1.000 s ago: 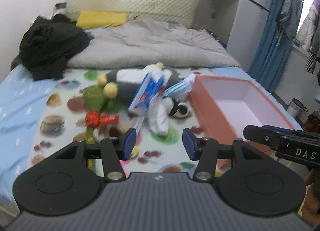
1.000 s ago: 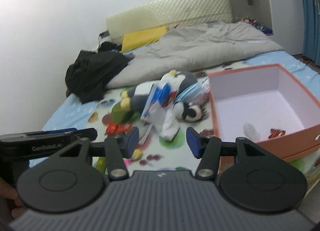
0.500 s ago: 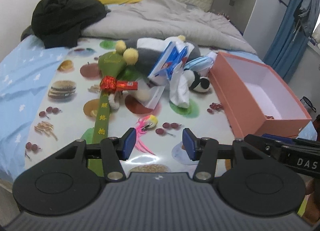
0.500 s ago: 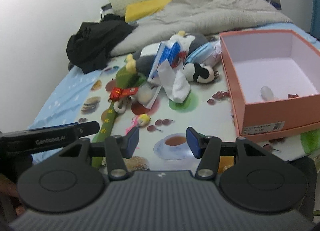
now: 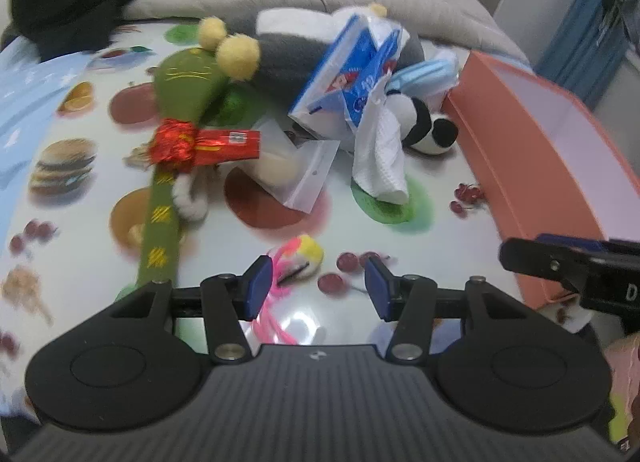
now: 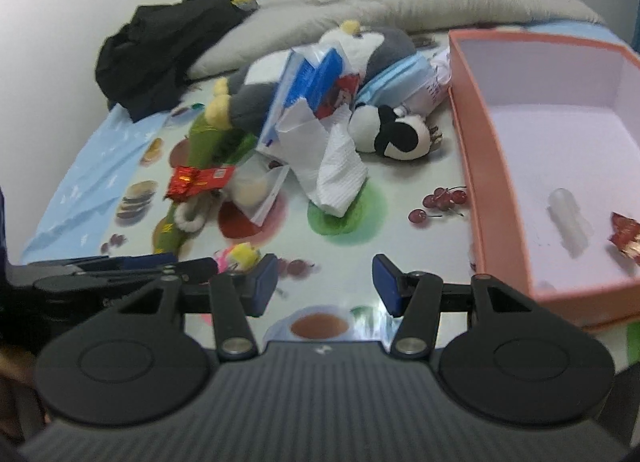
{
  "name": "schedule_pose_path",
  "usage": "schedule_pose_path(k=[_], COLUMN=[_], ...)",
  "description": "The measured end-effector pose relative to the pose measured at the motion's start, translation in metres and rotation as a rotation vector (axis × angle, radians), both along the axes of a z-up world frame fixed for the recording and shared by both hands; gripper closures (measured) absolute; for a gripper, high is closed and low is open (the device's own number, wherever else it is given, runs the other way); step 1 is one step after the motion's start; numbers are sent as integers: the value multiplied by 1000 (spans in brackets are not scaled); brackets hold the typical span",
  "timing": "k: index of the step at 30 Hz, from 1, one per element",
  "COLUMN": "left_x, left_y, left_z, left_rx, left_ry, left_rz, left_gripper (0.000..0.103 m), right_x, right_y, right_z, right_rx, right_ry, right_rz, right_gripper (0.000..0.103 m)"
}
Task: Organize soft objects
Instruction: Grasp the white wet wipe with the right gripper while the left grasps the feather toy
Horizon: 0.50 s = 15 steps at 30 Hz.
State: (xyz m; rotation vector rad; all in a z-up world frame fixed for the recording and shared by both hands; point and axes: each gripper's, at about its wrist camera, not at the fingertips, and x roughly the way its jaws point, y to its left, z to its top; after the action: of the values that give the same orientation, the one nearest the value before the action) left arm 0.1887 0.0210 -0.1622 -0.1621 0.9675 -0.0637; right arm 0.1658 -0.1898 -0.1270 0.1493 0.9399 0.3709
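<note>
Both grippers, left [image 5: 316,282] & right [image 6: 324,282], now nearer the printed mat's front edge; jaws wide, empty. Pink-yellow toy [image 5: 298,256] likely first pick.

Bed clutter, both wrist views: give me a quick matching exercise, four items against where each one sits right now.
Items:
1. black-and-white panda plush
2. clear plastic tube
3. pink-and-yellow feathered toy
4. red foil wrapper

Places:
A. inside the salmon cardboard box
B. just ahead of the open left hand-held gripper
C. across the green plush stick
D. beside the box's outer wall

Pairs: 1-D, 2-A, 3-B, 4-C
</note>
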Motion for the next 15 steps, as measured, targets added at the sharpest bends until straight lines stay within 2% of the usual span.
schedule_pose_path(k=[4, 8, 11, 15], left_x=[29, 48, 57, 62], left_y=[-5, -3, -3, 1], left_z=[-22, -41, -52, -60], left_rx=[77, 62, 80, 79], left_ry=[35, 77, 98, 106], left_rz=[-54, -103, -131, -153], left_gripper=[46, 46, 46, 50], right_x=[34, 64, 84, 103], right_y=[13, 27, 34, 42], right_z=[-22, -43, -56, -69], right_rx=[-20, -38, -43, -53], right_ry=[48, 79, 98, 105], right_rz=[24, 44, 46, 52], right_gripper=[48, 49, 49, 49])
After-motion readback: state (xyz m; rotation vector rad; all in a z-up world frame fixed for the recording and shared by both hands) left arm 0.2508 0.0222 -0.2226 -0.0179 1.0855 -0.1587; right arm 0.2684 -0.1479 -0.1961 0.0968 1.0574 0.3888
